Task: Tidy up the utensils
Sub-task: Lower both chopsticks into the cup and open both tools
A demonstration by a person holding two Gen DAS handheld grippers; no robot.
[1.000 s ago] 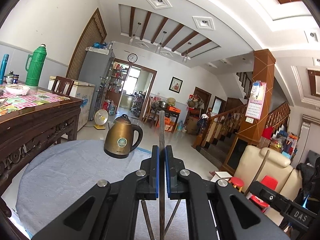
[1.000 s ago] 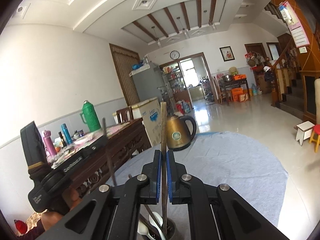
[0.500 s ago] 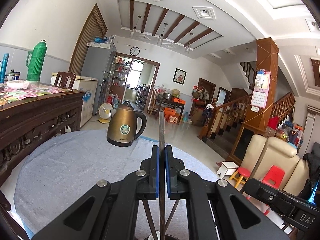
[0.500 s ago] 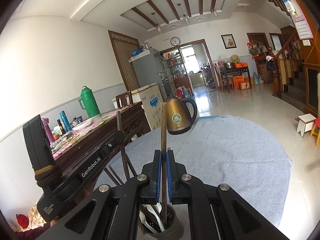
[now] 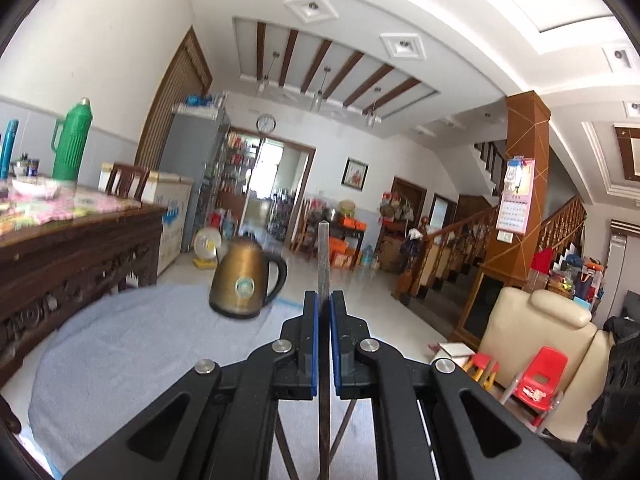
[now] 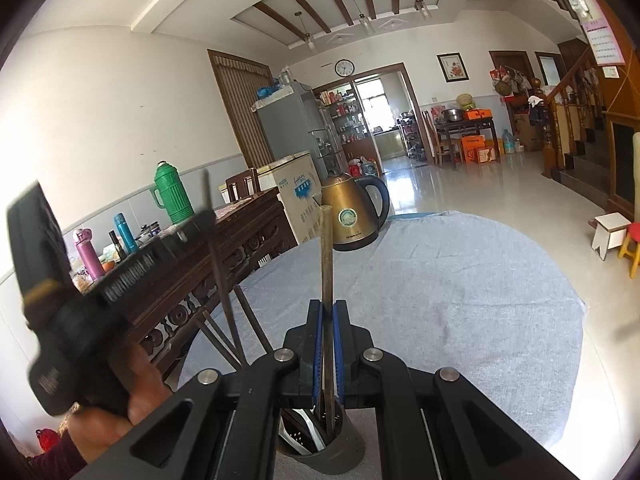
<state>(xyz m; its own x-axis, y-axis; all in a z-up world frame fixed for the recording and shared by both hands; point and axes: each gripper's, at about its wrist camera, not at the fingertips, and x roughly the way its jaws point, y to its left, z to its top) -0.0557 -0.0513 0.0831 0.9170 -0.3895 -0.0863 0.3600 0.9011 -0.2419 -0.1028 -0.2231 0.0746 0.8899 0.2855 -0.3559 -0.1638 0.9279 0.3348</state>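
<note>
Lowered since a second ago: right gripper [image 6: 328, 316], now with the utensil holder [image 6: 320, 446] fully in sight directly beneath its jaws, where only the rim showed before. Clamped narrow on an upright chopstick [image 6: 326, 264], lower end already inside the holder among the pale spoons [image 6: 304, 430]. Left gripper [image 5: 324, 312] likewise pinched tight on a second, darker chopstick [image 5: 323, 256], held vertical, off to the left of the right tongs and tilted there, with loose sticks fanned below it. Step in hand, by judgement: seating both chopsticks in the holder. Next move: a short straight drop, then release, one stick at a time to avoid a clash at the narrow mouth. Ahead of both tongs, well apart on the grey cloth [image 6: 460, 288], a brass-coloured kettle [image 6: 352, 216]; farther left, a carved wooden sideboard [image 6: 224, 256] with a green thermos [image 6: 170, 194]. Nothing blocking the drop save the crowded spoons and the neighbouring tool.
</note>
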